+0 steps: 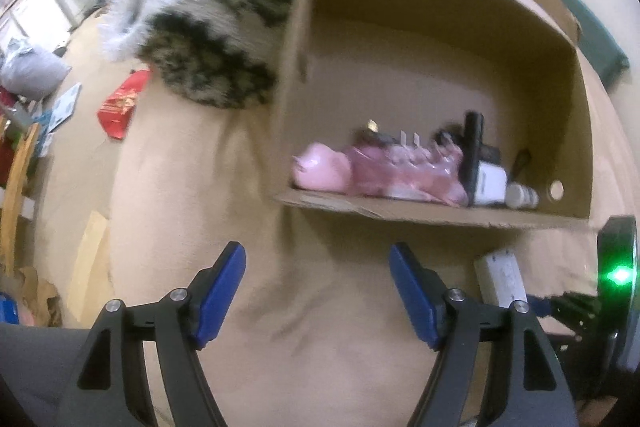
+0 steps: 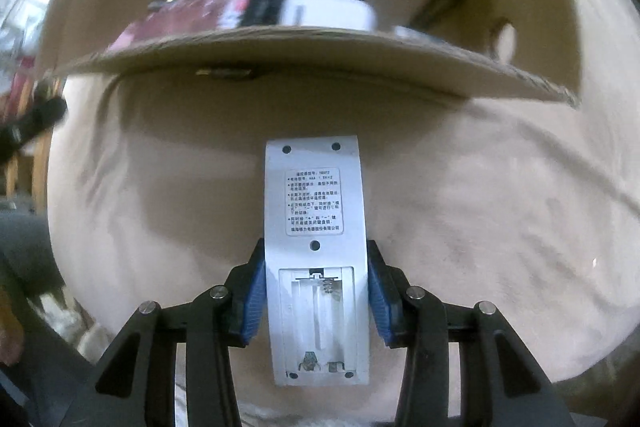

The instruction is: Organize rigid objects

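Beige bedding (image 1: 192, 211) fills both views, rumpled under me. One cardboard box (image 1: 436, 39) sits on it, open side toward me, with one furry grey-and-black blanket (image 1: 208, 27) heaped against its left wall. Inside I count one pink bag (image 1: 400, 175), one rounded pink thing (image 1: 320, 167), one black stick-shaped item (image 1: 472, 151), one white block (image 1: 490, 183); the rest is too blurred to count. My left gripper (image 1: 318, 297) hangs spread over bare bedding, nothing between its blue pads. My right gripper (image 2: 316, 301) is clamped on one white remote (image 2: 316, 211), face down, battery bay uncovered, just short of the box.
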Demonstrator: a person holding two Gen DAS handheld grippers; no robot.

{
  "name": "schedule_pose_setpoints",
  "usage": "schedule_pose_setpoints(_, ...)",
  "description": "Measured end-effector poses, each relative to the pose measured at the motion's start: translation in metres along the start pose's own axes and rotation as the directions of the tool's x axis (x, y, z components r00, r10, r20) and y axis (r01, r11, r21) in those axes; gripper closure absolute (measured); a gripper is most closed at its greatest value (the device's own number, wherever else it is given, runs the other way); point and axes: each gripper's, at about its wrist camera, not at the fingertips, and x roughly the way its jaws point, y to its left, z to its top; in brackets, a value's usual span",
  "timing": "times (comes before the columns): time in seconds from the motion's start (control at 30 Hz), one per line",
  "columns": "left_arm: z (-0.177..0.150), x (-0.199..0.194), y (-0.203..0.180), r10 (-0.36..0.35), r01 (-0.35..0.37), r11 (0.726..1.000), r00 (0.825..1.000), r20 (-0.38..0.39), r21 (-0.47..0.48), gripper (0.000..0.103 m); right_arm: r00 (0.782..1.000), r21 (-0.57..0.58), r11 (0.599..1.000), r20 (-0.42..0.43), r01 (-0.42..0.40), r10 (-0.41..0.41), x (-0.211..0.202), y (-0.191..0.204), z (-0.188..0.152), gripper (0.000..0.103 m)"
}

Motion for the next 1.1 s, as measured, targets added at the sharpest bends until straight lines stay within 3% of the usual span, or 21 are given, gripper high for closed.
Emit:
schedule_pose_setpoints(0.17,-0.004,0.020,-0.031,-0.004,0.006,0.994,1.000,-0.018,0.111,0.031,1.000,0.009,1.000,0.004,-0.015,0.015,0.003,-0.006,-0.005,0.056)
schedule_pose_setpoints(0.3,0.001,0.043,-0.052,-0.032,0.037,0.994,0.998,-0.047,0.108,0.031,1.000,0.018,1.000,0.010,-0.018,0.018,-0.005,-0.035,-0.004,0.056)
schedule_pose_setpoints(0.5,0.006,0.069,-0.089,0.014,-0.010,0.987,1.000,-0.026,0.163,0.031,1.000,0.042,0.999,0.018,-0.002,0.001,-0.012,-0.066,0.000,0.056)
schedule_pose_setpoints(0.67,0.010,0.090,-0.107,0.075,-0.067,0.982,0.996,-0.038,0.176,0.031,1.000,0.043,0.999,0.018,-0.012,0.011,-0.009,-0.068,0.008,0.057)
schedule_pose_setpoints(0.8,0.015,0.096,-0.103,0.059,-0.052,0.992,0.997,-0.058,0.118,0.030,1.000,0.039,0.999,0.014,-0.006,0.006,-0.003,-0.070,0.008,0.057)
schedule_pose_setpoints(0.87,0.019,0.098,-0.101,0.070,-0.063,0.992,0.996,-0.060,0.108,0.034,1.000,0.039,0.999,0.014,-0.005,0.005,0.001,-0.067,0.007,0.057)
schedule_pose_setpoints(1.0,0.023,0.099,-0.095,0.084,-0.076,0.991,0.994,-0.066,0.110,0.060,1.000,0.032,0.999,0.015,0.007,-0.007,0.006,-0.055,0.009,0.057)
schedule_pose_setpoints(1.1,0.024,0.098,-0.092,0.068,-0.060,0.992,0.995,-0.075,0.107,0.063,1.000,0.029,0.999,0.015,0.014,-0.014,-0.005,-0.044,0.013,0.057)
